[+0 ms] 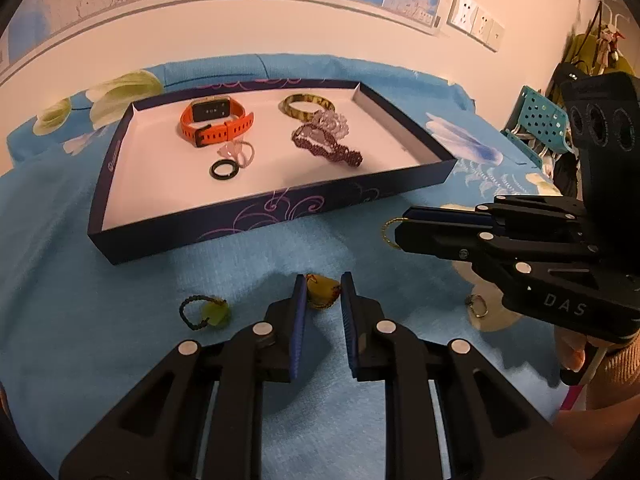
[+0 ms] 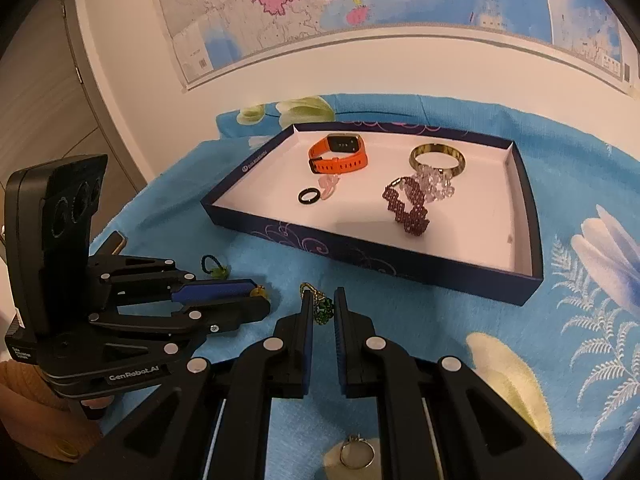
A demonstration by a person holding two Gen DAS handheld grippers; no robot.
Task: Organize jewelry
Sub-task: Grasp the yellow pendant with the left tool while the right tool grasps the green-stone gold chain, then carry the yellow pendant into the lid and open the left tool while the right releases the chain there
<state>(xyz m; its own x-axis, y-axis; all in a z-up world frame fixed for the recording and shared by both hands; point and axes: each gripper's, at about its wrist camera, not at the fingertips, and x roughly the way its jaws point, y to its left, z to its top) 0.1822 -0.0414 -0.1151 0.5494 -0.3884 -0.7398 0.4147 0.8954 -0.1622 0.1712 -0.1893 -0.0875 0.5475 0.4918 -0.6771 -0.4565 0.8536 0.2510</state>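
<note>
Surface: blue cloth (image 1: 100, 264) printed with white and yellow flowers, spread against a pale wall. On it: one shallow dark-blue box tray (image 1: 280, 216) with purple swirl print and white interior, set toward the wall. Loose on the cloth, nearer the cameras than the tray: a dark cord loop with pale green stone (image 1: 206, 314); a yellow pendant (image 1: 322, 292); a gold-and-green chain piece (image 2: 320, 304); a small metal ring (image 2: 356, 452), well apart from the tray.
</note>
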